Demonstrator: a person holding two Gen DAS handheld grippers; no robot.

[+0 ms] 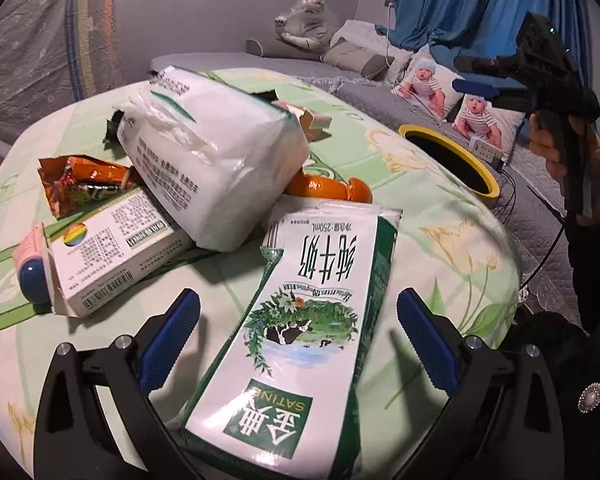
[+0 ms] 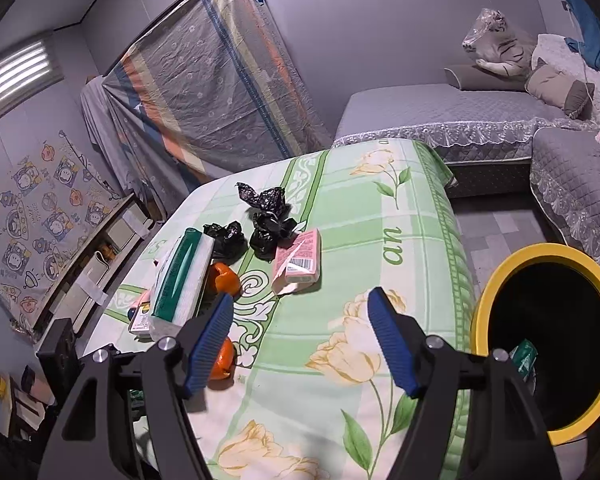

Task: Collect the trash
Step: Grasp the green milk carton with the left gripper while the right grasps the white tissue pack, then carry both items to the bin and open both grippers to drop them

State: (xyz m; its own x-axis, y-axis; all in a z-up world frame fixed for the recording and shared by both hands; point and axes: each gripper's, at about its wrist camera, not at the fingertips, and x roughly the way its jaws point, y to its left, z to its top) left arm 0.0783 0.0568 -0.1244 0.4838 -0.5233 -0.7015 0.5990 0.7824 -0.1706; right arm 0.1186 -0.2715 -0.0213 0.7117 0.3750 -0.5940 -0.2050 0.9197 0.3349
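Observation:
A flattened green-and-white milk carton [image 1: 300, 332] lies on the green flowered tablecloth [image 1: 440, 208], between the open fingers of my left gripper [image 1: 298, 340]. Behind it lie a white tissue pack [image 1: 216, 160], orange peel [image 1: 328, 188], an orange snack wrapper [image 1: 80, 180] and a white medicine box [image 1: 108, 248]. My right gripper [image 2: 300, 340] is open and empty above the table; it also shows in the left wrist view [image 1: 476, 78]. The yellow-rimmed bin [image 2: 548, 344] stands right of the table with a green scrap [image 2: 524, 358] inside.
In the right wrist view, black crumpled bags [image 2: 268, 216], a pink box [image 2: 298, 266], the tissue pack [image 2: 184, 280] and orange peel [image 2: 224, 280] lie on the table. Grey beds [image 2: 460, 116] stand behind. A shelf [image 2: 92, 264] is at the left.

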